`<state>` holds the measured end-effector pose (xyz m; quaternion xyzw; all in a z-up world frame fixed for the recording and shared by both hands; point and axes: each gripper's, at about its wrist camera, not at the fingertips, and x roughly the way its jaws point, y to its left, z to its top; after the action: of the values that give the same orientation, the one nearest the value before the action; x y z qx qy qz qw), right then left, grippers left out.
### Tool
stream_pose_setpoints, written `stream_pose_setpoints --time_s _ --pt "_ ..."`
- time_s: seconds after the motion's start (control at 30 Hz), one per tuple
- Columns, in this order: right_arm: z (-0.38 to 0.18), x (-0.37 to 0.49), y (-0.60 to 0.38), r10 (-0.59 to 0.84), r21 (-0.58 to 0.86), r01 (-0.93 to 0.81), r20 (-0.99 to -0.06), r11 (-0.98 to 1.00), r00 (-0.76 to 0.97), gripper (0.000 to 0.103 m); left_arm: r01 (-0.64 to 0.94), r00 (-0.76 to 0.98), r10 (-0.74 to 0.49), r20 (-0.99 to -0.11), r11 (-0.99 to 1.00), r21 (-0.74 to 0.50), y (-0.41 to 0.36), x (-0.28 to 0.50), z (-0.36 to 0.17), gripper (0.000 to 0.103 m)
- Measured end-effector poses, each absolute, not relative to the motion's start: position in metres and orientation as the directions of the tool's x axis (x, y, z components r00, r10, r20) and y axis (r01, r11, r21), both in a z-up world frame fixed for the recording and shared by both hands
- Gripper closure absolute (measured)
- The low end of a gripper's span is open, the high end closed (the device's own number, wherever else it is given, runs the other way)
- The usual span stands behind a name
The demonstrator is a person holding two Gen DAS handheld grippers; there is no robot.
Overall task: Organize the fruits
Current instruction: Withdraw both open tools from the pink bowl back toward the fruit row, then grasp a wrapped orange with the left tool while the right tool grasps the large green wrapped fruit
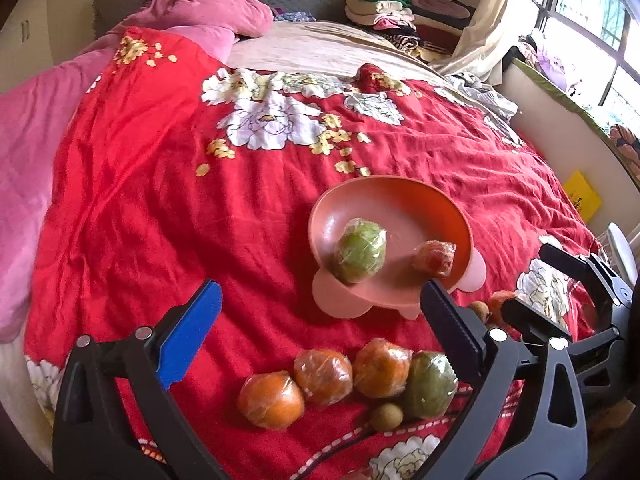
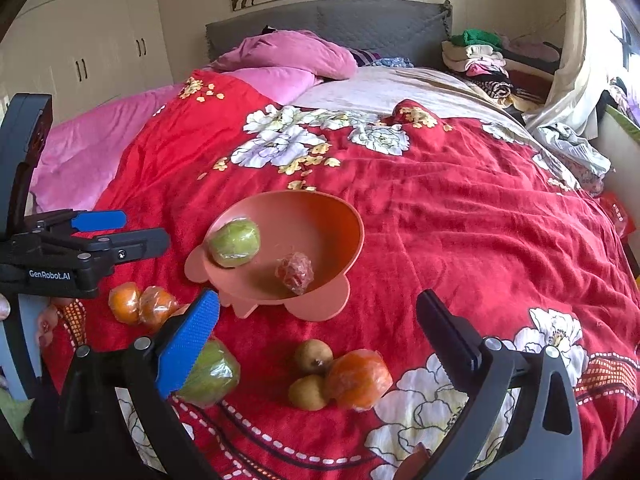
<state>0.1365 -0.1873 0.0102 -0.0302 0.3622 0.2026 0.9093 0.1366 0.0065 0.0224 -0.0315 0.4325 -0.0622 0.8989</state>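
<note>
A: Checking jaws first. Left gripper (image 1: 320,312) is spread wide, nothing pinched. Right gripper (image 2: 318,326) likewise wide apart, nothing between the pads.

B: Bowl?

A: Pink bowl (image 1: 400,192) is seen just ahead of both jaw pairs, tilted on the red quilt (image 1: 160,200). A green fruit (image 1: 359,251) and a red fruit (image 1: 434,258), both in plastic wrap, are held in it.

B: Loose fruit?

A: Below the left jaws, three wrapped oranges (image 1: 324,376) are lined up, touching. A second green fruit (image 1: 430,384) is pressed against the row's right end, partly hidden by the black finger (image 1: 448,328). One small brown fruit (image 1: 386,416) is tucked under that row.

B: Right side?

A: Between and below the right jaws: one wrapped orange (image 2: 358,378) with two brown fruits (image 2: 312,376) touching it. The second green fruit is partly covered by the blue pad (image 2: 188,348). Two of the oranges are seen left of that pad, beside the left gripper.

B: Contact with any fruit?

A: None is visible.
</note>
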Motion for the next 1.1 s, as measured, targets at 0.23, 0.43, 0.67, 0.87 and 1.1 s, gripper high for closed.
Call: stream_pose_setpoints --time_s 0.23,0.43,0.67,0.87,1.1 --pt "0.011 0.128 -0.181 0.354 0.089 -0.403 -0.671 0.911 0.652 0.004 0.062 0.619 -0.119 -0.776 0.993 -0.103 0.017 0.125 0.020 0.010" --pt "0.010 0.122 -0.176 0.359 0.087 -0.414 -0.676 0.906 0.644 0.004 0.048 0.621 -0.101 -0.777 0.995 -0.091 0.027 0.115 0.018 0.010" --pt "0.002 0.112 -0.170 0.365 0.088 -0.430 -0.694 0.899 0.621 0.004 0.042 0.605 -0.072 -0.793 0.997 -0.059 0.035 0.101 0.007 0.010" --pt "-0.012 0.102 -0.165 0.359 0.081 -0.444 -0.723 0.892 0.590 0.004 0.039 0.576 -0.042 -0.816 0.999 -0.024 0.046 0.086 -0.009 0.010" --pt "-0.027 0.093 -0.161 0.357 0.081 -0.459 -0.750 0.885 0.556 0.004 0.021 0.540 -0.052 -0.840 0.999 -0.048 0.060 0.070 -0.027 0.010"
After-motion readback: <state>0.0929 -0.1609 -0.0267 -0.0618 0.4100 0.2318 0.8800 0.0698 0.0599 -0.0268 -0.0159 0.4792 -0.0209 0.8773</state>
